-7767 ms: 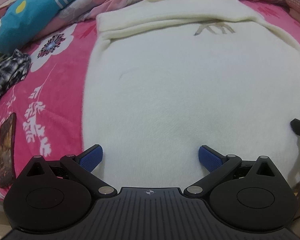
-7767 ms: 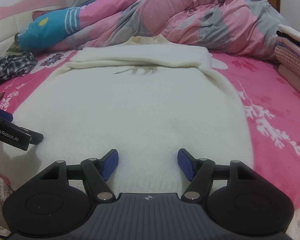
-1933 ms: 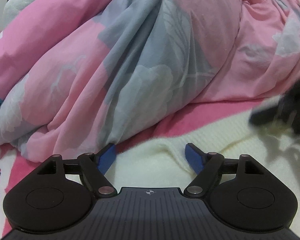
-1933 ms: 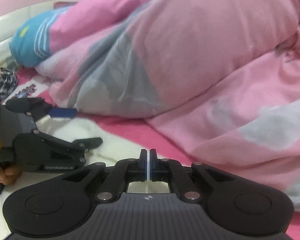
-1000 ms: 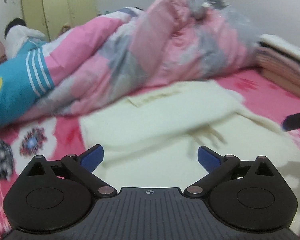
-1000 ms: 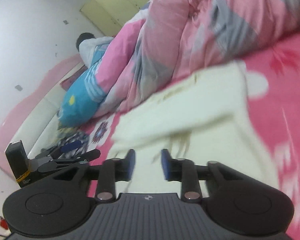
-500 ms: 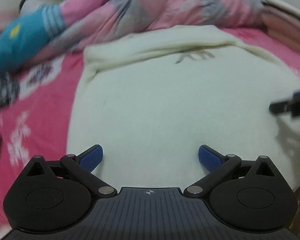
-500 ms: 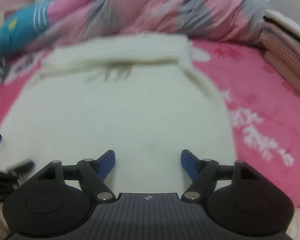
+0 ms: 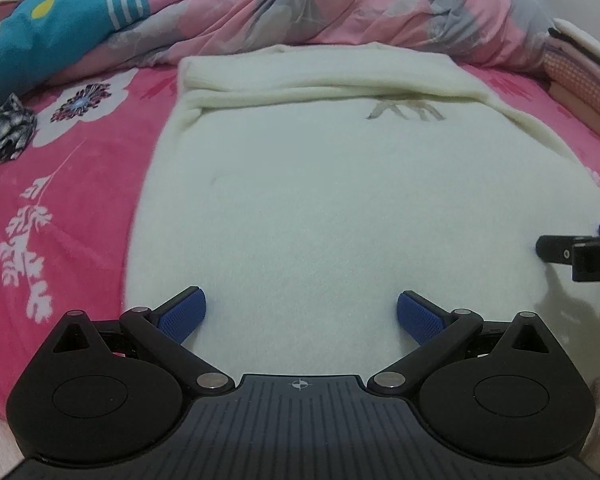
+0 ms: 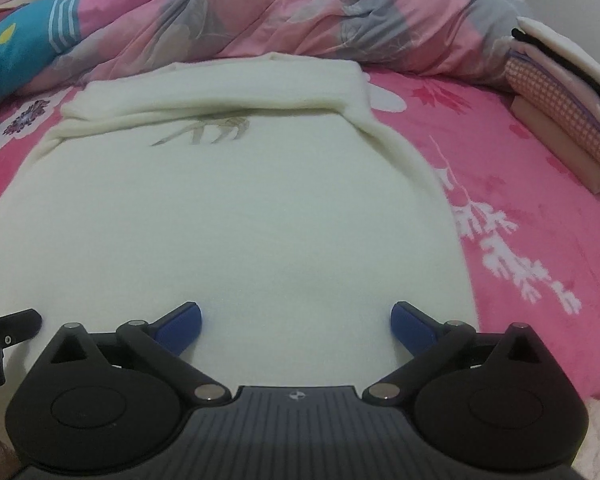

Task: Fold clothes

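A bed with a bright pink floral sheet (image 9: 72,184) fills both views, a rumpled pink-and-grey quilt (image 9: 340,4) heaped along its far side. A cream, fuzzy sweater (image 9: 340,200) lies flat across the sheet, its far part folded over into a thick band above a faint tan motif. The left gripper (image 9: 299,314) hovers at the sweater's near hem, blue ribbed pads spread wide with nothing between them. The right gripper (image 10: 296,322) sits likewise, its jaws opening and empty. Only the left view shows a crumpled plaid cloth (image 9: 4,132) by the teal striped pillow (image 9: 56,16); the right view shows more fully the stack of folded fabrics (image 10: 560,92) at the bed's right edge.
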